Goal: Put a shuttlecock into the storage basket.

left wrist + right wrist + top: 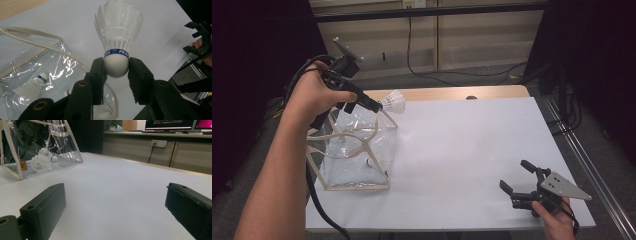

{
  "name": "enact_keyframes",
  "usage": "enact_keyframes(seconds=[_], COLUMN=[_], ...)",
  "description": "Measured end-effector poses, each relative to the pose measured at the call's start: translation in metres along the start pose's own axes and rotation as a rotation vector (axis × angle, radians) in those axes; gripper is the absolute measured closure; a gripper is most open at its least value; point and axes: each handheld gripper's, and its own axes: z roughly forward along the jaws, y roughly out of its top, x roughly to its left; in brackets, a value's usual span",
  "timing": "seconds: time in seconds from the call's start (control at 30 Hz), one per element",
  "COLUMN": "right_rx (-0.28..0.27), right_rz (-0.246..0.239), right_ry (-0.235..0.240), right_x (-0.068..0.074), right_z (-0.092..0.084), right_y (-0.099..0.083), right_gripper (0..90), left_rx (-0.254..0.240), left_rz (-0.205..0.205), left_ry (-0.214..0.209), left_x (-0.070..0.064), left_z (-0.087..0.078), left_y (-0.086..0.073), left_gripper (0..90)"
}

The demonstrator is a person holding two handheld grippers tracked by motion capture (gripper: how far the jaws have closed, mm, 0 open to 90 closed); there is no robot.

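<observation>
My left gripper [374, 106] [116, 68] is shut on the round cork of a white shuttlecock [394, 101] [117, 37] with a blue band, held above the far rim of a clear plastic tote bag [357, 150] [30, 70] [37, 147]. Its feather skirt points away from the jaws. Inside the bag lie other shuttlecocks [33, 83] [40, 162]. My right gripper [519, 177] [115, 205] rests low at the table's near right corner, open, with bare table between its jaws.
The white table top [462, 145] stretches between the bag and the right gripper. A wooden strip [447, 93] edges the far side. Cables [422, 67] lie on the floor beyond, and a metal rail [582, 165] runs along the right.
</observation>
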Motion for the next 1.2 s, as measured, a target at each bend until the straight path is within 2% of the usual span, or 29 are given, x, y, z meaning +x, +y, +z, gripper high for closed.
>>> enact_keyframes(seconds=[0.47,1.0,1.03,1.2], right_rx=[0.0,0.0,0.002,0.002], right_rz=[-0.002,-0.001,-0.002,-0.003], right_ry=[-0.001,-0.002,-0.001,-0.001], right_x=[0.0,0.0,0.0,0.0], right_z=[0.0,0.0,0.0,0.0], right_y=[0.0,0.0,0.0,0.0], right_gripper=[2.8,2.8,2.8,2.8], left_rx=[0.001,-0.029,-0.024,-0.026], left_rz=[-0.021,-0.077,-0.069,-0.082], left_ry=[0.025,0.062,0.068,0.073], left_x=[0.006,0.024,0.026,0.029], left_z=[-0.007,-0.021,-0.022,-0.027], left_y=[-0.006,-0.02,-0.021,-0.025], left_gripper=[66.1,66.1,66.1,66.1])
